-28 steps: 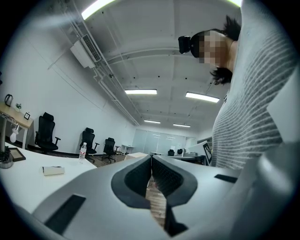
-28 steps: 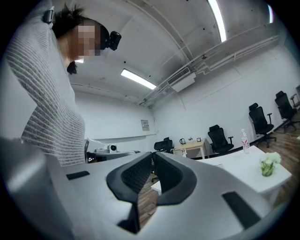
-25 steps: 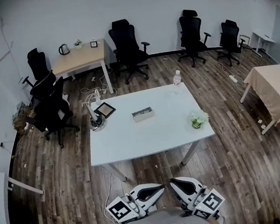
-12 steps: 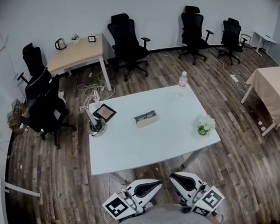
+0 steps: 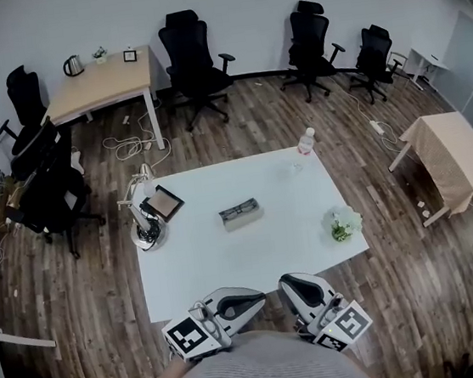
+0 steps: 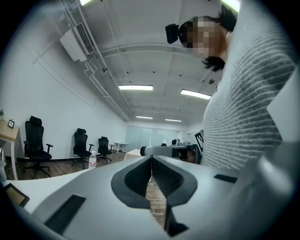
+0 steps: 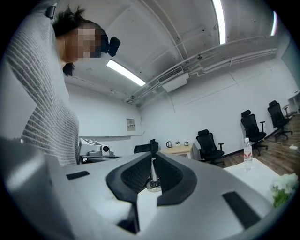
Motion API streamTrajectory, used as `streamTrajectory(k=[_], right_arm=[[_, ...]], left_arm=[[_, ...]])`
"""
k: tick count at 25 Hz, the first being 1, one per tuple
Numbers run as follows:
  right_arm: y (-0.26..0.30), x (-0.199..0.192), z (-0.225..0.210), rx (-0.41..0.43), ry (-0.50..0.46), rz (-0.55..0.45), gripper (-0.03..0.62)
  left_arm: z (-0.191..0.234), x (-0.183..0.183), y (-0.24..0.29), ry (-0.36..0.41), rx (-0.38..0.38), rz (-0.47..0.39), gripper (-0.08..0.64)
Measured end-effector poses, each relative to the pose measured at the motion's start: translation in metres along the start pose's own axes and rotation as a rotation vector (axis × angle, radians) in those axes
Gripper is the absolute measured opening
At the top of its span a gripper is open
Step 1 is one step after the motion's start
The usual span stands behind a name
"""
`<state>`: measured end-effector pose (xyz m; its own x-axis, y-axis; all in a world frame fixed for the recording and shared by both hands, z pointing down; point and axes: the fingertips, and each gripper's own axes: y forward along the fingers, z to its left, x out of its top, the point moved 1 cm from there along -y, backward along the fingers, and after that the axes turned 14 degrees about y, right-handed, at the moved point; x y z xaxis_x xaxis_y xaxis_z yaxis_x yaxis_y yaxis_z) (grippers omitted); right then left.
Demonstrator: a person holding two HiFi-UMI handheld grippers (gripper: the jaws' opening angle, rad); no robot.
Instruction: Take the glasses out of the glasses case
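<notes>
**A:** From the head view, how much open room was there round the table?

**B:** The white table (image 5: 228,262) stood on wood flooring with clear floor along every edge. Black office chairs (image 5: 190,57) lined the far wall. A wooden desk (image 5: 95,81) stood far left and a cloth-covered table (image 5: 441,150) at the right, all well apart from it.

**A:** And the glasses case?

**B:** The glasses case (image 5: 241,216) lay near the table's middle with bare top all around it. A lamp (image 5: 143,225) sat by the left edge, a water bottle (image 5: 304,141) at the far right corner and a small plant (image 5: 341,224) near the right edge.

**A:** Where were the grippers?

**B:** The left gripper (image 5: 260,293) and the right gripper (image 5: 284,283) were held close to the person's body. Their tips were at the table's near edge, side by side, well short of the case and touching nothing.

**A:** What did the left gripper view show of the fingers?

**B:** The jaws were pressed fully together with nothing between them. Just beyond the tips was the other gripper, with the person's striped sweater (image 6: 243,117) at the right and the bottle far off at the left.

**A:** And the right gripper view?

**B:** Those jaws met at the tips too and gripped nothing. The lamp's base showed only through the hollow behind the tips, standing apart on the table. The plant showed at the right edge and the case was not in sight.
</notes>
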<state>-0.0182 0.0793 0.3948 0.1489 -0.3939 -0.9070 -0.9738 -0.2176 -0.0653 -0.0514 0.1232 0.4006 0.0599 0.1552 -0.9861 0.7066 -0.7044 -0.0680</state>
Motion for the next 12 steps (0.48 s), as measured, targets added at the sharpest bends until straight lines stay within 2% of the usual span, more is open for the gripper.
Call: streamTrajectory(k=[3,8,12], right_arm=[[0.025,0.004,-0.015,-0.040,-0.040,-0.019,0.017],[0.059,0.011,-0.025,-0.105,-0.027,-0.070,0.017],[0.061,0.008,-0.040,-0.161,-0.021,-0.059,0.017]], left_arm=[[0.026,-0.003,-0.005,-0.003,-0.033,-0.007,0.014],[0.067,-0.014,-0.013,0.006,-0.083,0.007,0.014],[0.094,-0.023,-0.014,-0.016,-0.104,0.032,0.014]])
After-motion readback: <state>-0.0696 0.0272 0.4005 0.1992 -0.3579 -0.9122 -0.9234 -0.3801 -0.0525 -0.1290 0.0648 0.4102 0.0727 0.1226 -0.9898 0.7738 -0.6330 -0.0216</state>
